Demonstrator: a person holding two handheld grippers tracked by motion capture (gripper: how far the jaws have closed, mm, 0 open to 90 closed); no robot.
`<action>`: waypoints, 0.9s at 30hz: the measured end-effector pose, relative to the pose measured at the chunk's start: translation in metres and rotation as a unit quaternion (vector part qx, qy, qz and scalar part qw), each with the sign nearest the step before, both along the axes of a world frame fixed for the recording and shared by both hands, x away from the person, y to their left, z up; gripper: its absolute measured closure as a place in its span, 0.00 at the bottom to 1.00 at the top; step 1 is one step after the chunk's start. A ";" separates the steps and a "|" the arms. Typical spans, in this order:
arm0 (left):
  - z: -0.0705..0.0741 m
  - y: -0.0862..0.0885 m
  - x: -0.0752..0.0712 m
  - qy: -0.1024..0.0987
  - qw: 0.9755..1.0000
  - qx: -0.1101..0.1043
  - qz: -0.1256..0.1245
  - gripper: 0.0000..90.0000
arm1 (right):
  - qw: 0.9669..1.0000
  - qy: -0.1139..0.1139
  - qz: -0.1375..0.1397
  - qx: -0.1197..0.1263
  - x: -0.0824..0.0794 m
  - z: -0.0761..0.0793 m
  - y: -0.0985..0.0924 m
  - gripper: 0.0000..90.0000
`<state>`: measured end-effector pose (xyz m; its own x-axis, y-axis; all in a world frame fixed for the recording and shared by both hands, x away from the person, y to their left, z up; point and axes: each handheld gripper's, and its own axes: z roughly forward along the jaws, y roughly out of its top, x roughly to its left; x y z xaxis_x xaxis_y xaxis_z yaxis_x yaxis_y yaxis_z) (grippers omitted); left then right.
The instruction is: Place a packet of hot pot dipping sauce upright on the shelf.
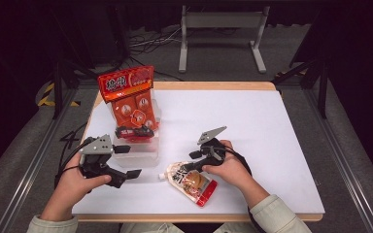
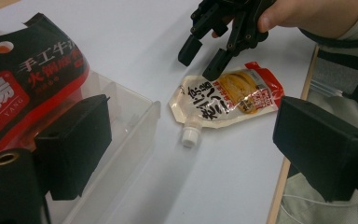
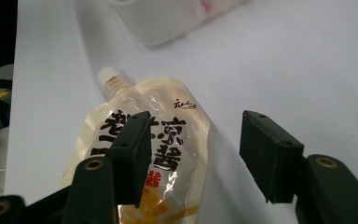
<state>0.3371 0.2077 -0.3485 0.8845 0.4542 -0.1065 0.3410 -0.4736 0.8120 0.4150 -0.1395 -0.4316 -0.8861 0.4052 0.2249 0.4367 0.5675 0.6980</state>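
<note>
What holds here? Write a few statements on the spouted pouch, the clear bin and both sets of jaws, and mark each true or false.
1. The spouted pouch lies flat on the white table. True.
2. The right gripper has the pouch lifted. False: its jaws are open just above it.
3. Red packets stand in the clear bin. True.
4. The left gripper holds a red packet. False: its jaws are open and hold nothing.

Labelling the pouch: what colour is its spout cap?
White. The cap on the pouch shows best in the left gripper view.
</note>
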 end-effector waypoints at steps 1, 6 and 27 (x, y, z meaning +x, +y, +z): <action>0.000 0.000 -0.001 0.000 1.000 0.000 0.001 0.14 | 1.000 0.001 0.000 -0.002 0.000 -0.001 0.002 0.49; -0.001 0.001 -0.001 0.003 1.000 -0.003 0.005 0.13 | 1.000 0.007 0.002 -0.013 0.000 -0.006 0.008 0.48; -0.005 -0.003 0.001 0.008 1.000 -0.003 0.001 0.13 | 0.998 -0.033 0.017 -0.052 -0.009 -0.008 0.018 0.81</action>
